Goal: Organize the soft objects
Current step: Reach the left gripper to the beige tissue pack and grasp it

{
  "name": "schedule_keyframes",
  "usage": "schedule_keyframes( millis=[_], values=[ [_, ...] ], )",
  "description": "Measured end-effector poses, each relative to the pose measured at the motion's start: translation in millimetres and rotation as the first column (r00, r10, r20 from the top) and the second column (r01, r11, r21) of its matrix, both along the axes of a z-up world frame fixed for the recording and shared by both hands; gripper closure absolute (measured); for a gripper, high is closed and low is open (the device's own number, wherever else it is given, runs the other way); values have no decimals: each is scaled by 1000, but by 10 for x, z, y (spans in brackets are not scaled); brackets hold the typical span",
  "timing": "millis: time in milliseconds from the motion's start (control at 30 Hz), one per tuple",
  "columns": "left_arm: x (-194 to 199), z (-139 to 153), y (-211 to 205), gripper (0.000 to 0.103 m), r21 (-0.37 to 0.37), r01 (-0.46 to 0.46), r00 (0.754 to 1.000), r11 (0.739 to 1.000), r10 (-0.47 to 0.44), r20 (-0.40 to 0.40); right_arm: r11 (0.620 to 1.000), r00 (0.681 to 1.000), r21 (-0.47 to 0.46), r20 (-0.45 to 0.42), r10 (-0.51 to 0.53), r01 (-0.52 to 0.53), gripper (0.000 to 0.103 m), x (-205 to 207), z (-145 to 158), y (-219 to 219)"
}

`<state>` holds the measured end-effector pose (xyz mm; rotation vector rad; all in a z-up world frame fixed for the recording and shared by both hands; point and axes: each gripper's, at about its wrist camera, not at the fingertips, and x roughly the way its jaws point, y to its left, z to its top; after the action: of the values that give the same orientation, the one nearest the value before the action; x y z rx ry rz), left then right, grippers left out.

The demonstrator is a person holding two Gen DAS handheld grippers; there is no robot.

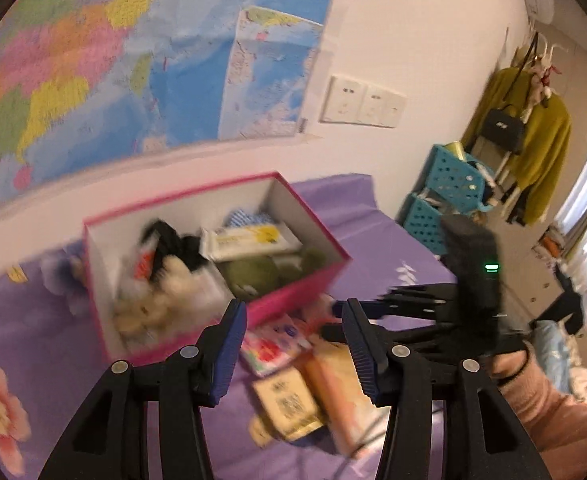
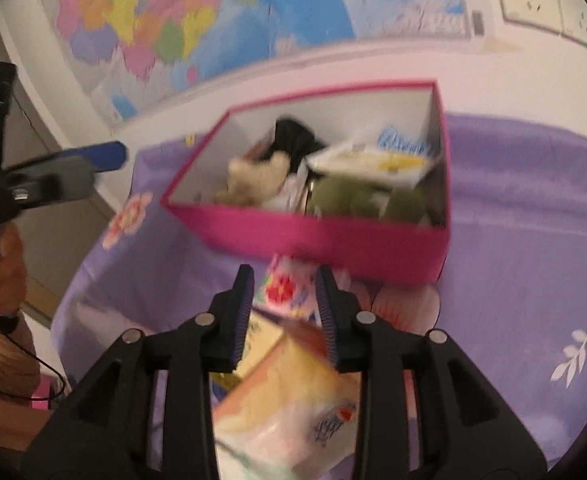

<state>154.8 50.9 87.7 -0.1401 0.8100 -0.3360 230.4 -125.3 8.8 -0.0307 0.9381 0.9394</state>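
A pink box [image 1: 293, 298] [image 2: 333, 236] stands on the purple sheet. It holds a cream plush [image 1: 149, 304] [image 2: 253, 180], a green plush [image 1: 253, 272] [image 2: 341, 196], a wipes pack [image 1: 249, 240] [image 2: 377, 160] and a black item [image 1: 173, 240]. Outside, in front of the box, lie a floral pack [image 1: 269, 346] [image 2: 285, 288], a tan pack [image 1: 289, 404] and a peach tissue pack [image 1: 345, 384] [image 2: 289, 408]. My left gripper [image 1: 293, 352] is open and empty above them. My right gripper [image 2: 285, 316] is open, its fingers either side of the floral pack.
A map [image 1: 93, 60] hangs on the wall behind the bed, with sockets [image 1: 363, 102] beside it. Blue crates [image 1: 449, 200] and hanging clothes [image 1: 533, 148] stand at the right. The right gripper [image 1: 413, 300] shows in the left view, the left gripper [image 2: 73, 164] in the right view.
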Motion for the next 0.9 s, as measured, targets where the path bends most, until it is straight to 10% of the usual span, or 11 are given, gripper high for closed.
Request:
schedule_keyframes(
  millis=[333, 900],
  values=[
    [-284, -387, -244, 52, -54, 28, 999, 998, -29, -29, 985, 999, -167, -18, 48, -50, 64, -160, -386, 116],
    [-521, -1117, -465, 52, -64, -26, 986, 998, 15, -165, 977, 994, -184, -5, 109, -108, 64, -328, -280, -12]
  ],
)
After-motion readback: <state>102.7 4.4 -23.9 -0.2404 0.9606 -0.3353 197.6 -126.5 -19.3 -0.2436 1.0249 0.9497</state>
